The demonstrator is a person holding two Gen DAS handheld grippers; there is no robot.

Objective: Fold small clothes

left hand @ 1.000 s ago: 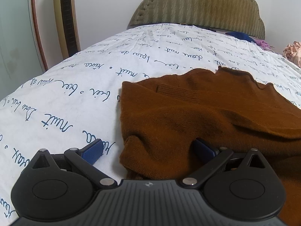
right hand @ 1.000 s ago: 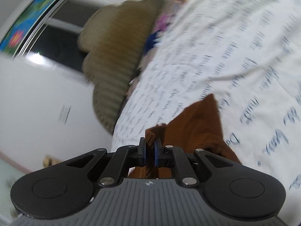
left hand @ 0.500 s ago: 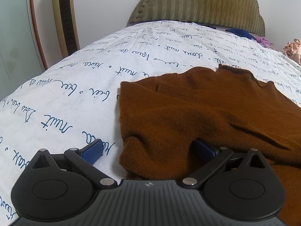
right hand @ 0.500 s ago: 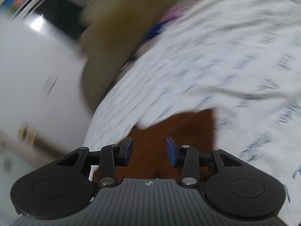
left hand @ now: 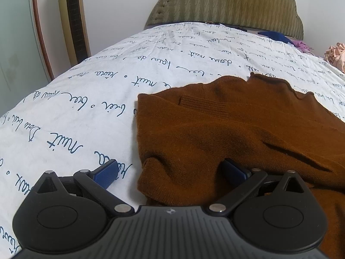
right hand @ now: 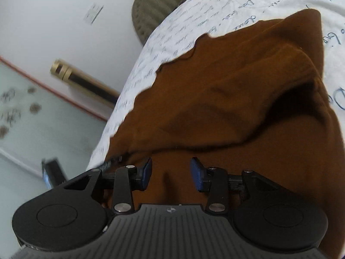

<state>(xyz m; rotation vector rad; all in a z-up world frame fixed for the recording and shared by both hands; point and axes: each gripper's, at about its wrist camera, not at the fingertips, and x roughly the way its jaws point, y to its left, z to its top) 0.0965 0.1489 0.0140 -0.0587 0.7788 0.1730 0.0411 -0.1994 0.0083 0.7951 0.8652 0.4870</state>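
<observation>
- Sweater (left hand: 226, 133), brown knit, lies on the bed (left hand: 107, 99), partly folded – one layer lapped over another, w/ a fold ridge running across it in the R wrist view (right hand: 237, 99).
- L gripper (left hand: 170, 170): jaws wide apart, clamped on nothing. L pad sits on bare sheet, R pad pokes into the knit, so the sweater's near L corner bulges up between them. Corner is right at the mouth, slightly R of centre.
- R gripper (right hand: 170, 173): jaws part-open, nothing pinched. Brown knit fills the gap below/behind the pads; can't tell if pads touch it.
- Key relation: from the L jaws the sweater runs ahead and to the R; its L edge goes straight away from the jaws toward the headboard (left hand: 226, 2).
- From the R jaws the cloth spreads ahead, wavy hem on the L side, far corner up top R.
- My read: both are right at the near edge, L on the corner, R further along. Next fold likely lifts that near edge away toward the far hem – each needs to close on cloth first.
- Risk: thick knit, jaws may grab just the top layer.
</observation>
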